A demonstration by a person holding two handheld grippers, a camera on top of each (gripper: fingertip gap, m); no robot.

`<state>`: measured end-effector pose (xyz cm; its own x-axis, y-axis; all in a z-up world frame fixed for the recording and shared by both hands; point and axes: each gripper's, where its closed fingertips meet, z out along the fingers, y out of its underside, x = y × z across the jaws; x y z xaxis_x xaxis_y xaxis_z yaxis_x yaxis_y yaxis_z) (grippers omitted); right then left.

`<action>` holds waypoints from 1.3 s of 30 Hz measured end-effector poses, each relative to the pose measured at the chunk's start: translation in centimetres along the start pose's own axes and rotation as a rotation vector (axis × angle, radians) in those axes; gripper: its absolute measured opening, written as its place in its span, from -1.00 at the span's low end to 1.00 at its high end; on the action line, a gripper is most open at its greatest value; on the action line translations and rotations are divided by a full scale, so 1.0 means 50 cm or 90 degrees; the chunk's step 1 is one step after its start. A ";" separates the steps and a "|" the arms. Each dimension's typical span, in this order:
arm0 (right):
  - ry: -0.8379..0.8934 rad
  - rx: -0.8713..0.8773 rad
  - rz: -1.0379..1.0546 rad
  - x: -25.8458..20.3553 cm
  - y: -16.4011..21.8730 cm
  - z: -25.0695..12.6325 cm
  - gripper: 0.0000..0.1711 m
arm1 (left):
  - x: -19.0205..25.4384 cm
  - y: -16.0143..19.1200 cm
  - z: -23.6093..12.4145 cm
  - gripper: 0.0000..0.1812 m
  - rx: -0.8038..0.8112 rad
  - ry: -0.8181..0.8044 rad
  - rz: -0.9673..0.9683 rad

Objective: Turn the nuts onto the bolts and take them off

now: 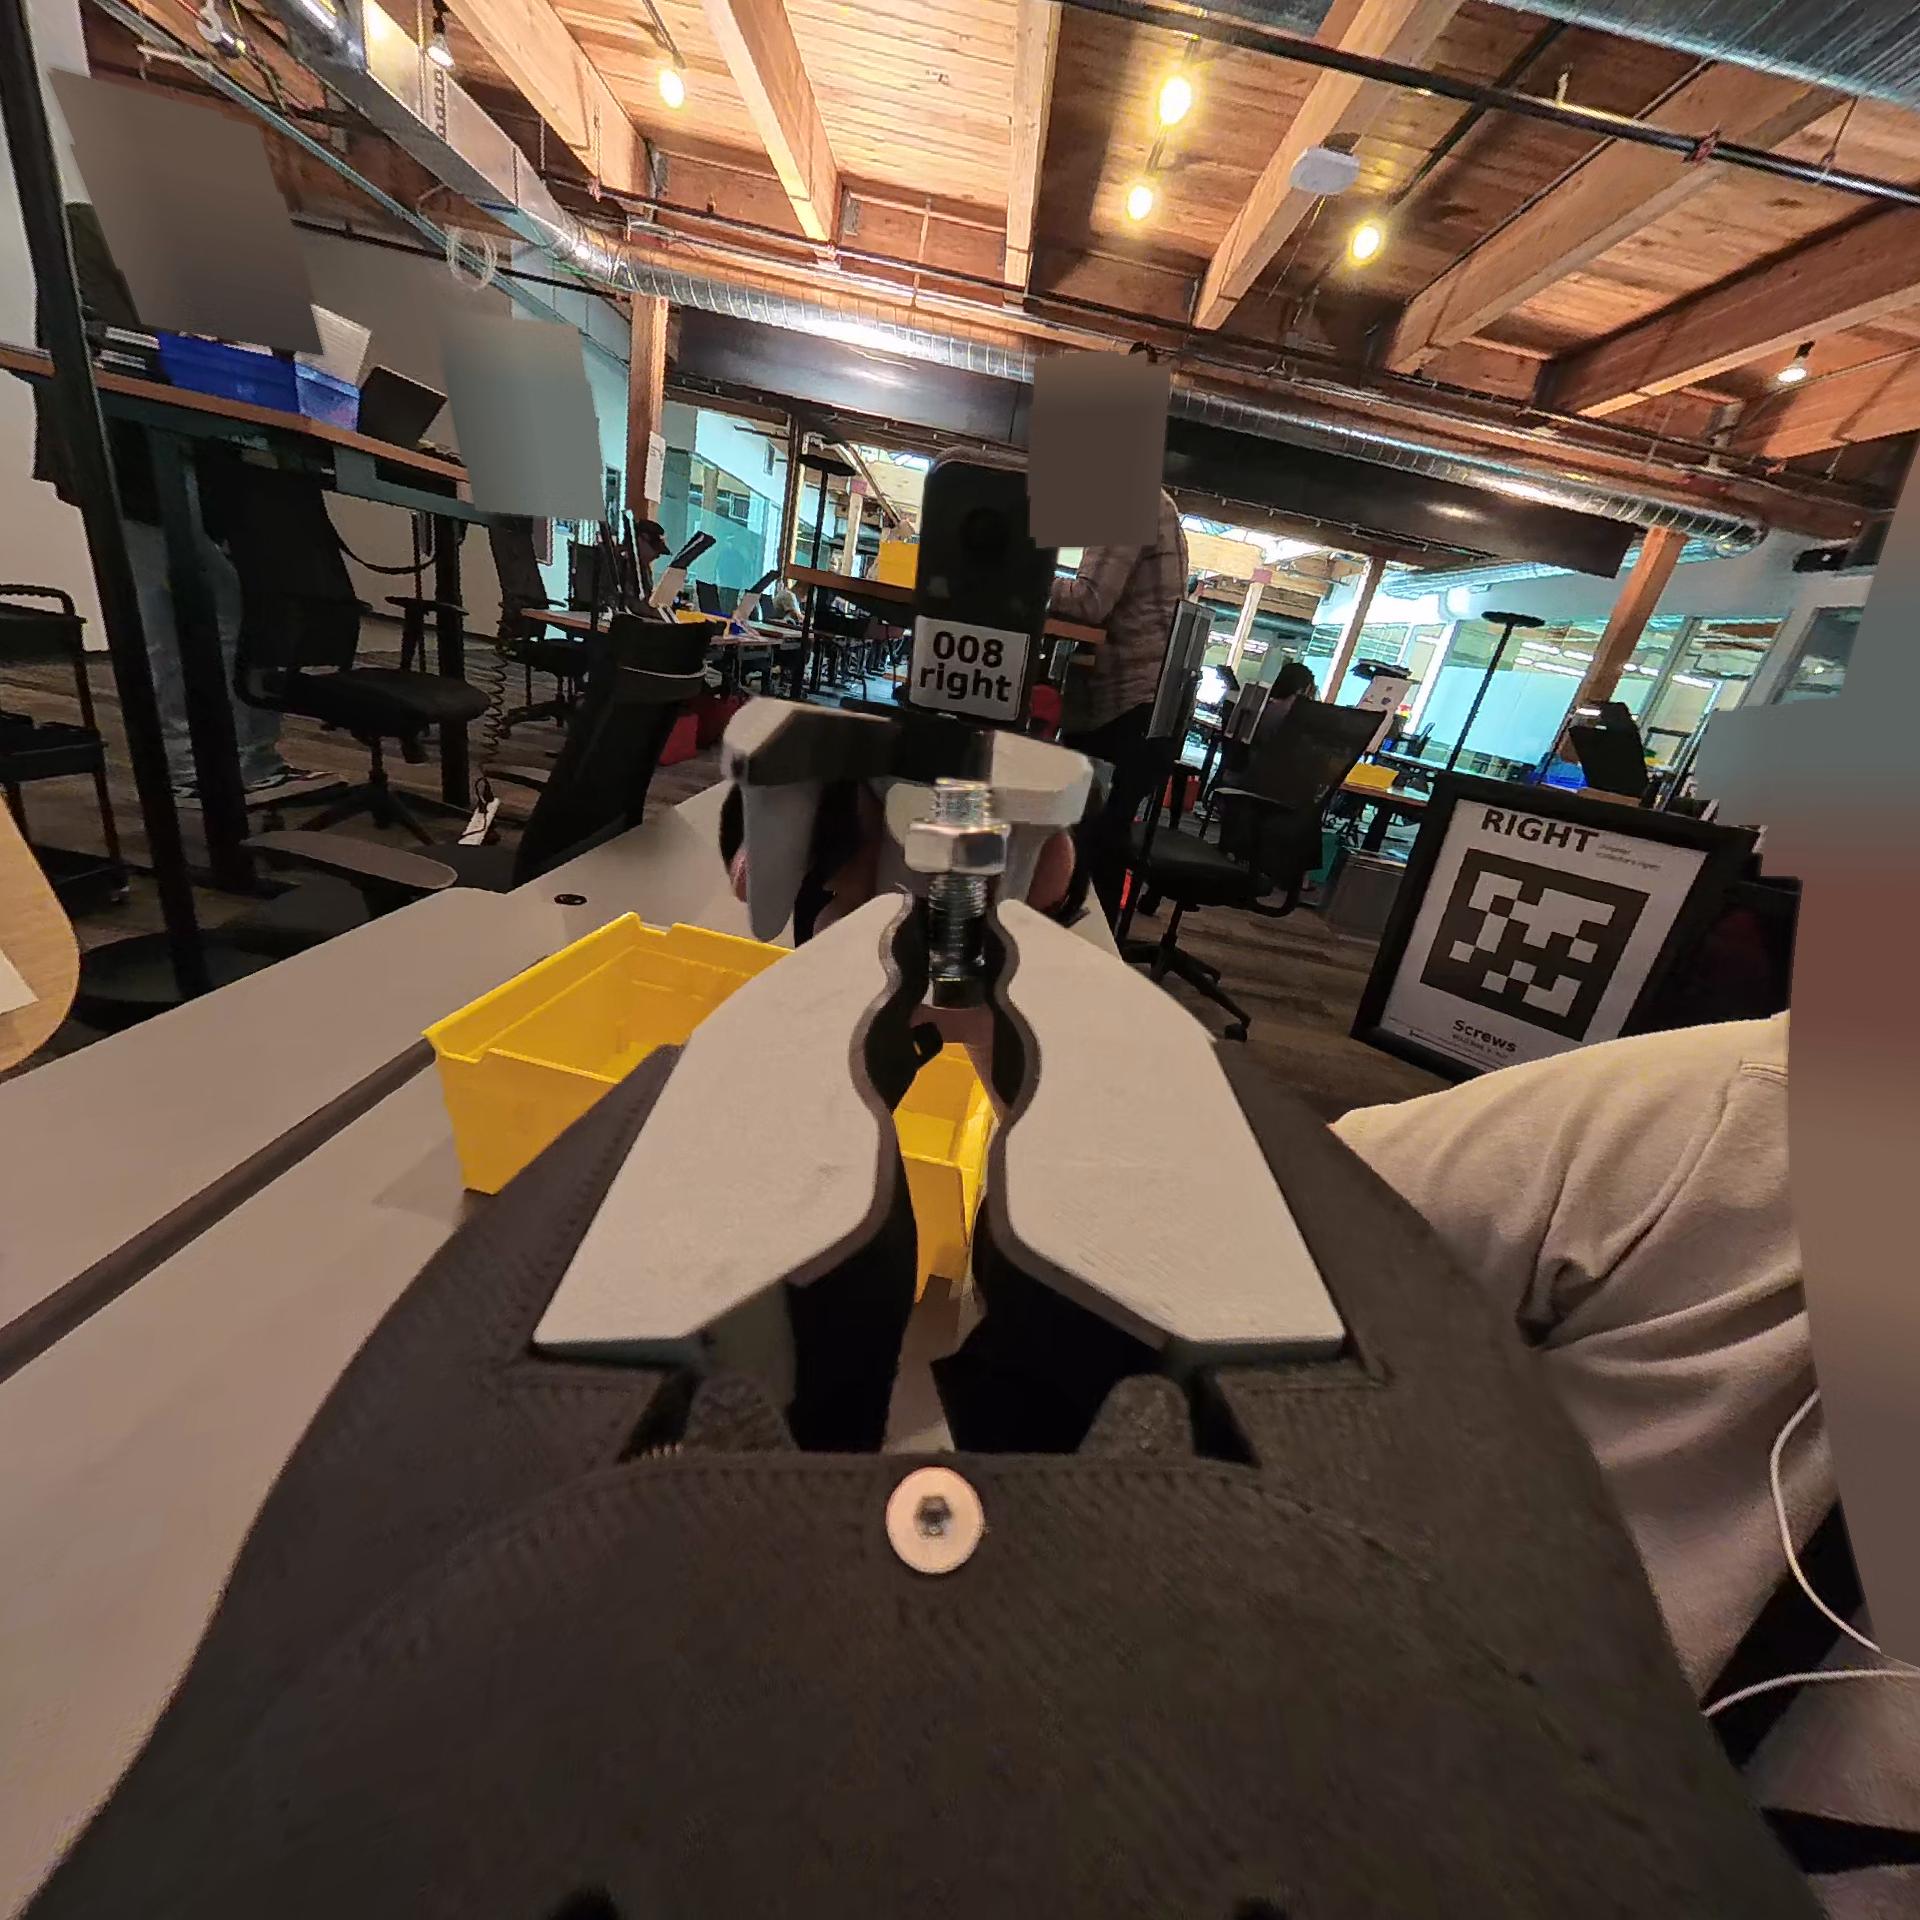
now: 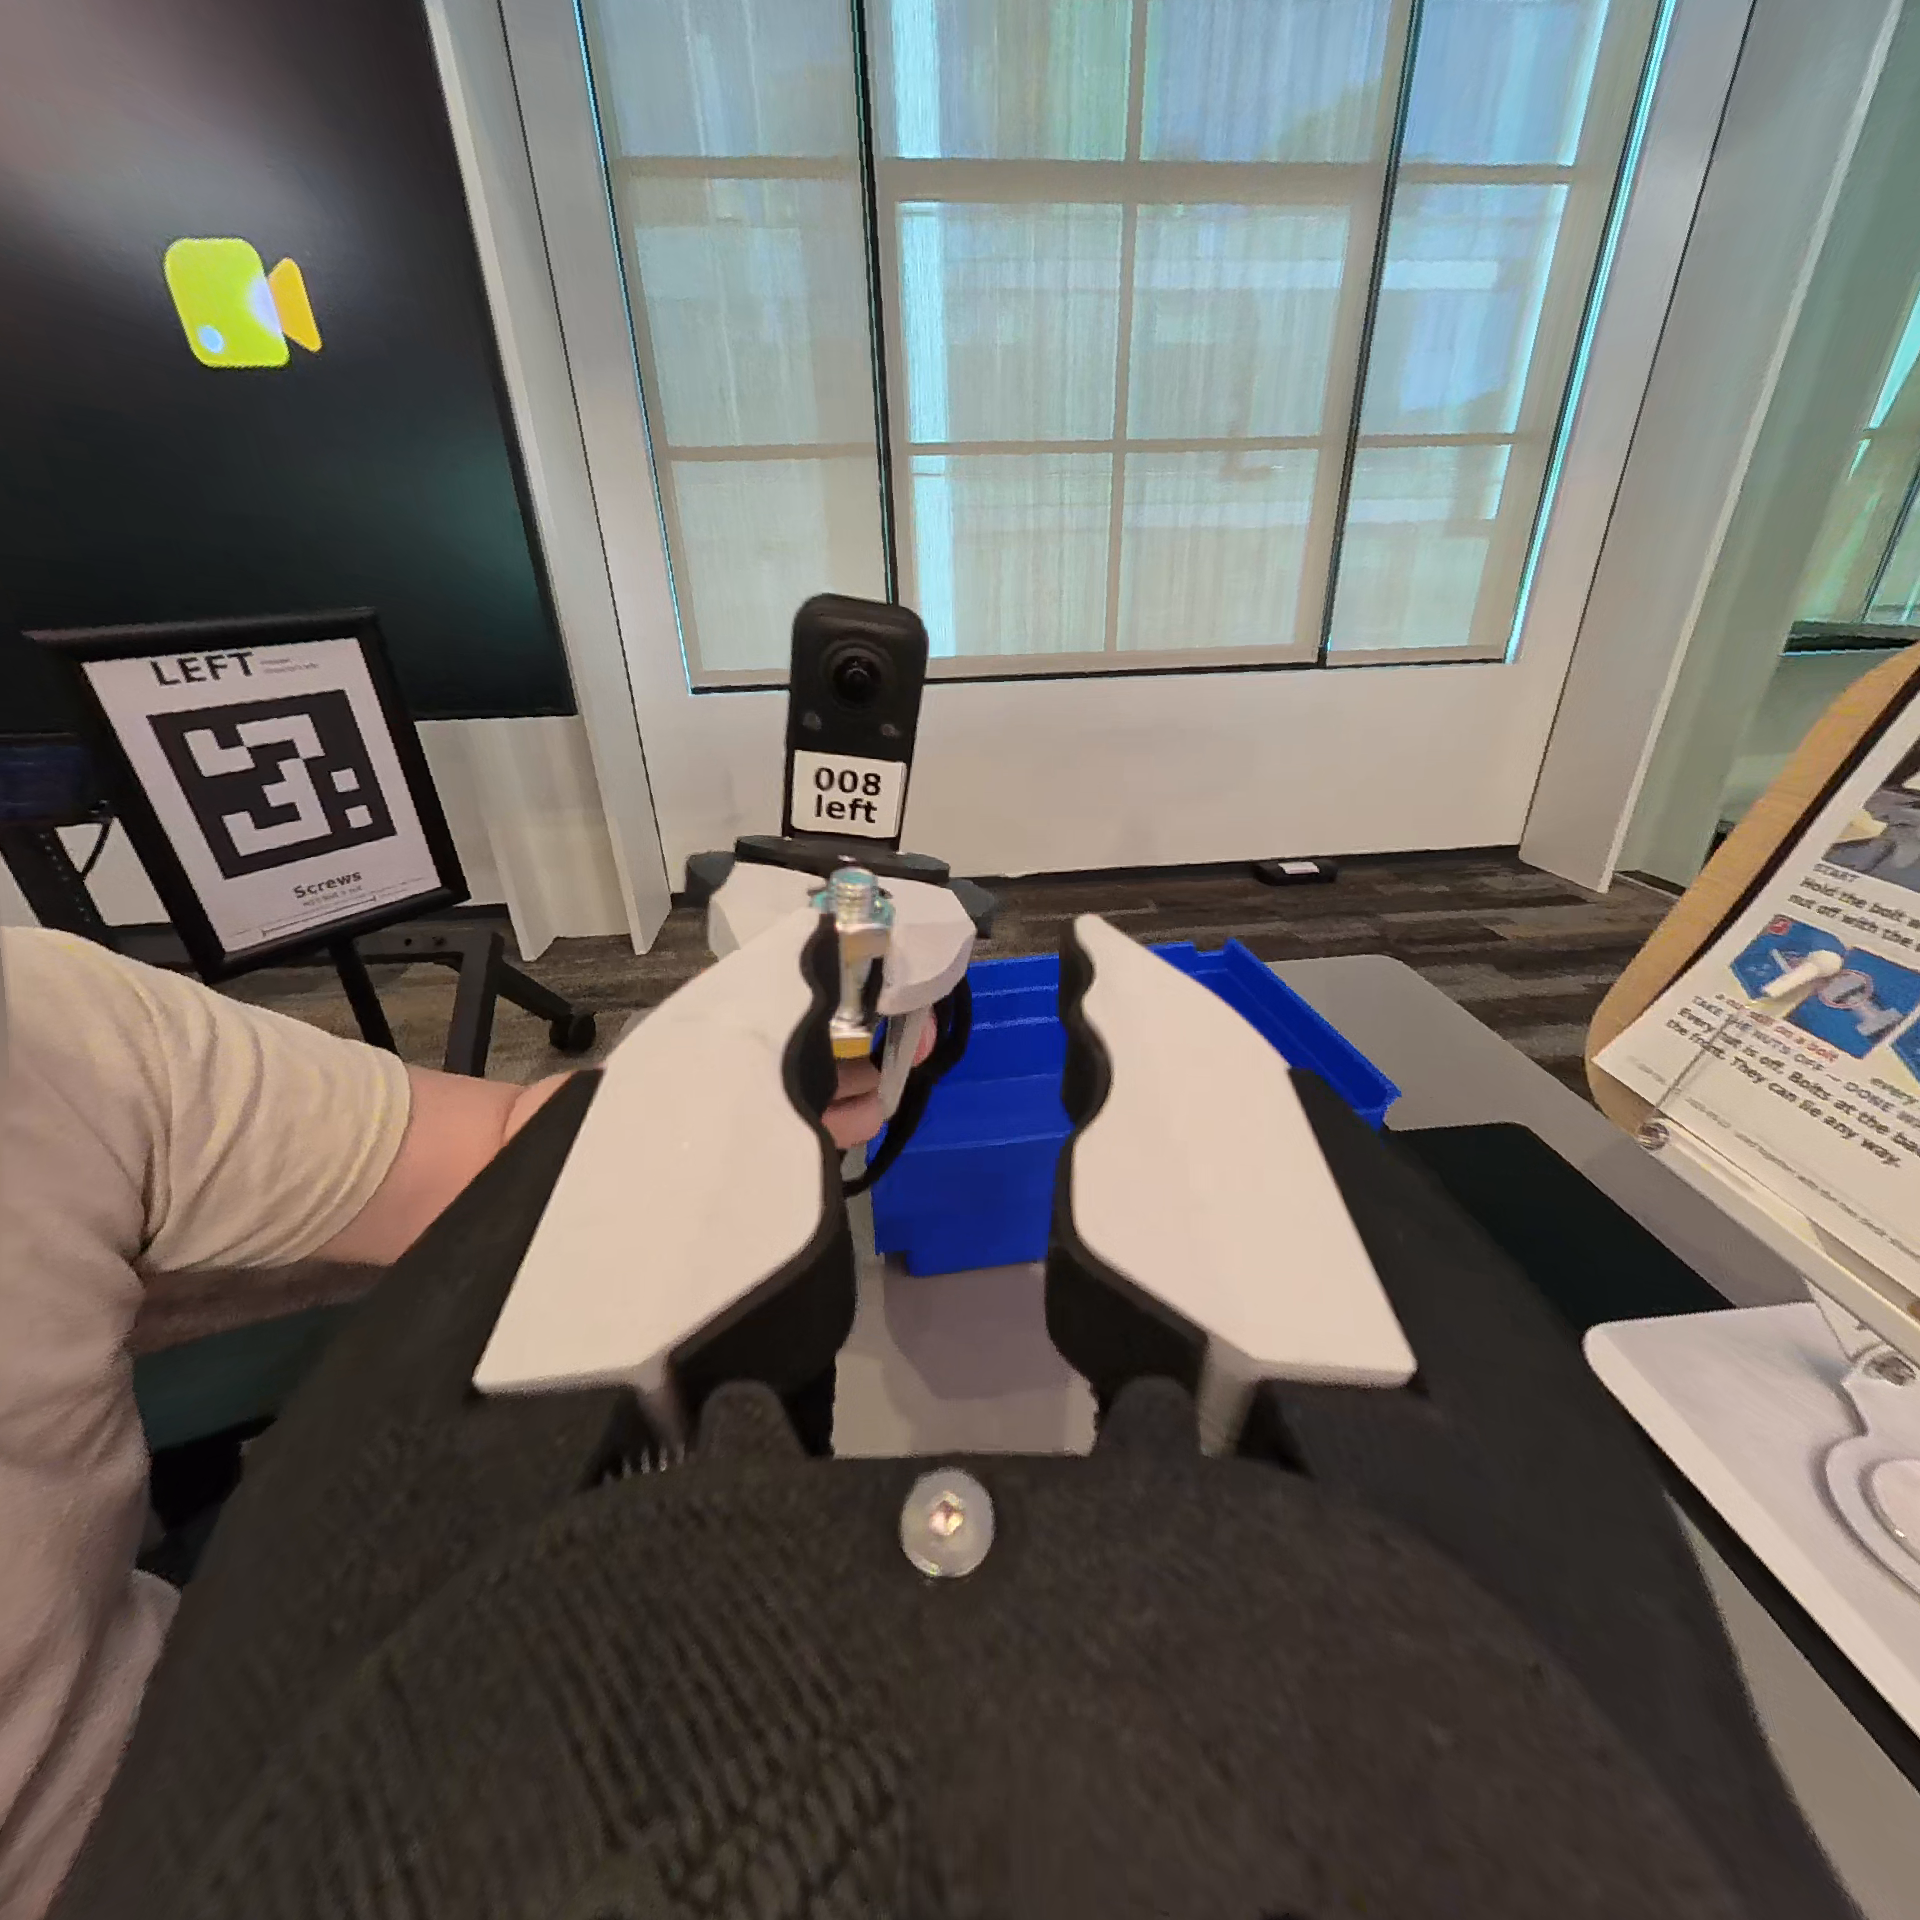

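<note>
open-plan office: desks (image 1: 260, 416), swivel chairs (image 1: 343, 665) (timber ceiling (image 1: 935, 125)).

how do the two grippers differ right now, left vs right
The left gripper has its fingers nearly together, clamped on the lower end of the bolt; the right gripper stands open and grips nothing. Behind the left gripper sits a yellow bin; behind the right gripper, a blue bin. Both have pale grey fingers on black bodies.

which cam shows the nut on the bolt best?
Left wrist view. The hex nut sits front-on, sharp and unobstructed, partway along the bolt clamped in the left gripper. In the right wrist view the nut is blurred and edge-on, close beside one finger of the open right gripper.
</note>
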<state>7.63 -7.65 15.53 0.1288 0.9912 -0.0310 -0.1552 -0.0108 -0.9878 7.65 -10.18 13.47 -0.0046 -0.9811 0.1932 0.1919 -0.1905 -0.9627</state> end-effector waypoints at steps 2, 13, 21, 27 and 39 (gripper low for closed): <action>-0.007 0.005 0.005 -0.011 -0.002 0.007 -0.53 | 0.001 0.004 0.003 -0.90 -0.007 0.003 0.000; 0.021 0.024 0.019 0.012 -0.014 -0.010 -0.56 | 0.002 0.001 0.001 -0.90 -0.004 0.003 -0.006; -0.007 0.000 0.000 -0.013 0.003 0.012 -0.53 | 0.008 0.010 0.008 -0.90 -0.019 0.005 -0.003; -0.019 0.007 0.007 -0.018 -0.007 0.002 -0.54 | 0.011 0.004 0.005 -0.90 -0.016 0.005 0.008; -0.042 0.013 0.023 -0.026 -0.006 0.006 -0.54 | 0.014 -0.007 0.000 -0.90 -0.003 0.008 0.008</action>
<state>7.22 -8.88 15.92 0.0576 0.9967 -0.0566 -0.1785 -0.0455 -0.9829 7.55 -10.79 13.95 -0.0141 -0.9838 0.1788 0.1868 -0.1782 -0.9661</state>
